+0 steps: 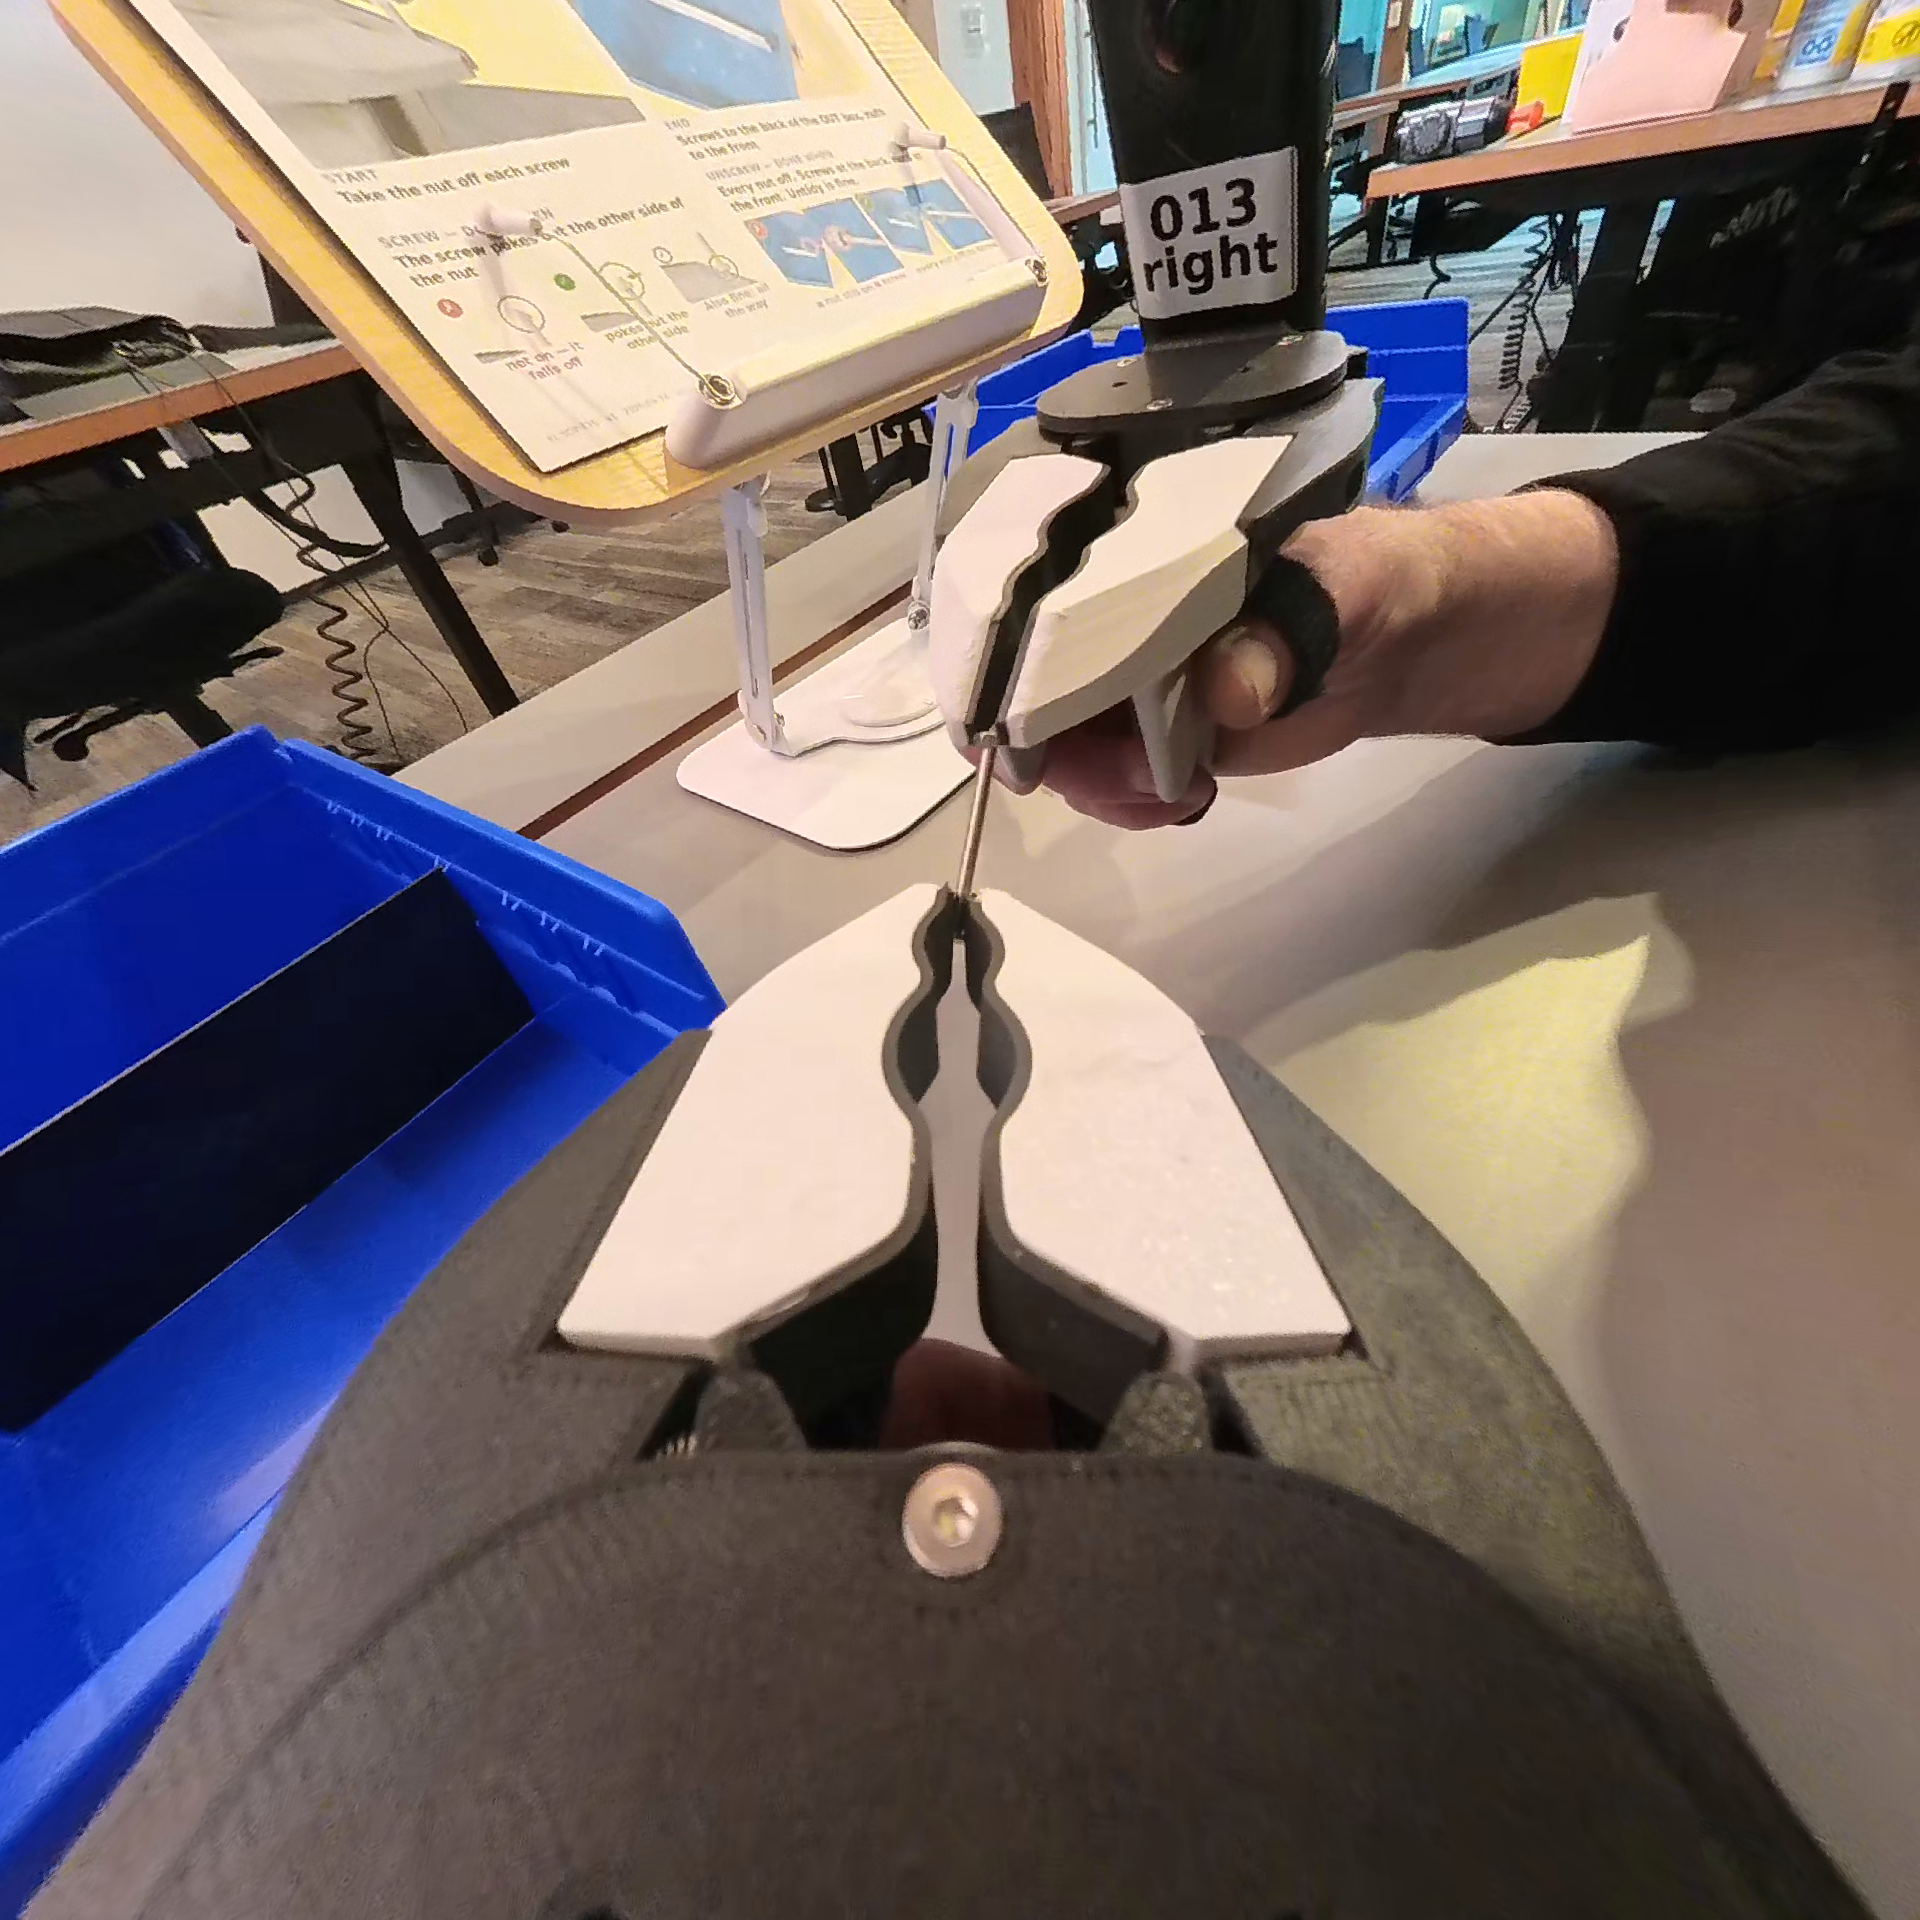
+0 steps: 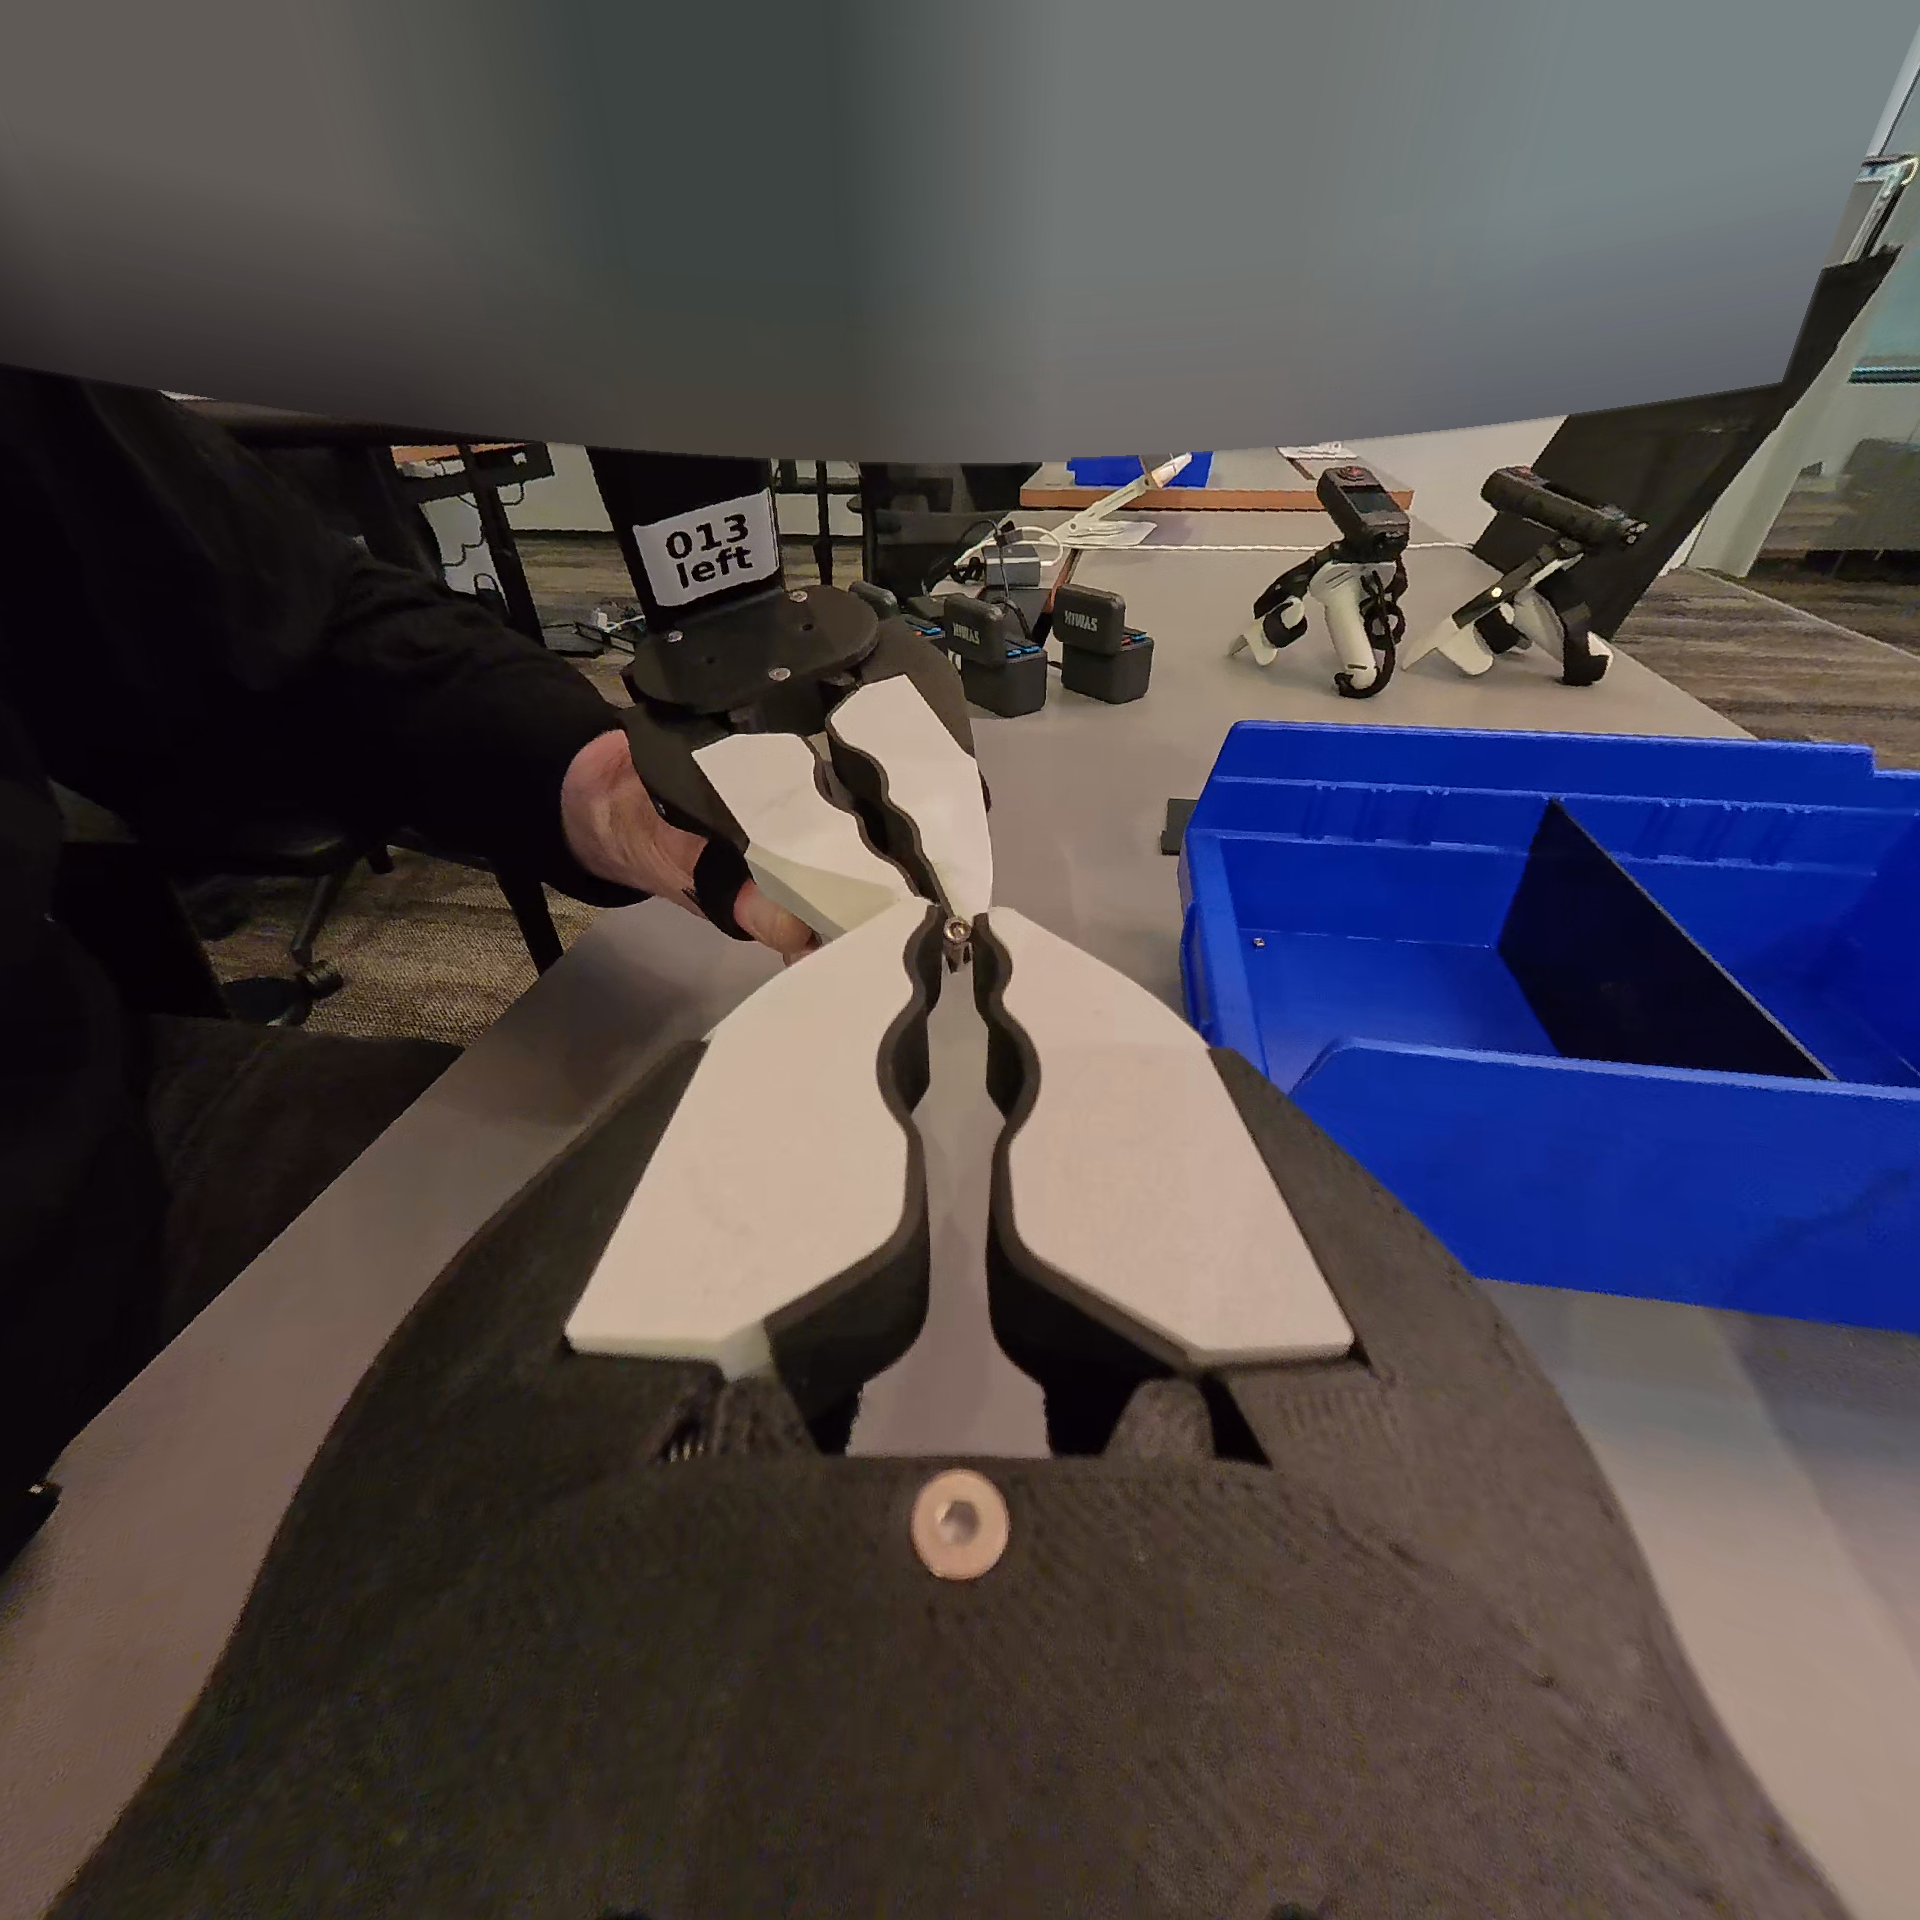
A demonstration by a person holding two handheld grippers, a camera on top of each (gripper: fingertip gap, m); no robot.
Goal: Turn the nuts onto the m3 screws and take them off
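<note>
Left gripper [image 1: 958,914] and right gripper [image 1: 987,732] pinch one screw's [image 1: 975,816] opposite ends.

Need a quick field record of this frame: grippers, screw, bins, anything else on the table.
left gripper: shut on lower end of screw
right gripper: shut on screw's other end
nut: too small to tell
screw: held in air between both tips, above table
bins: blue, one by each gripper
other: instruction card on stand
</note>
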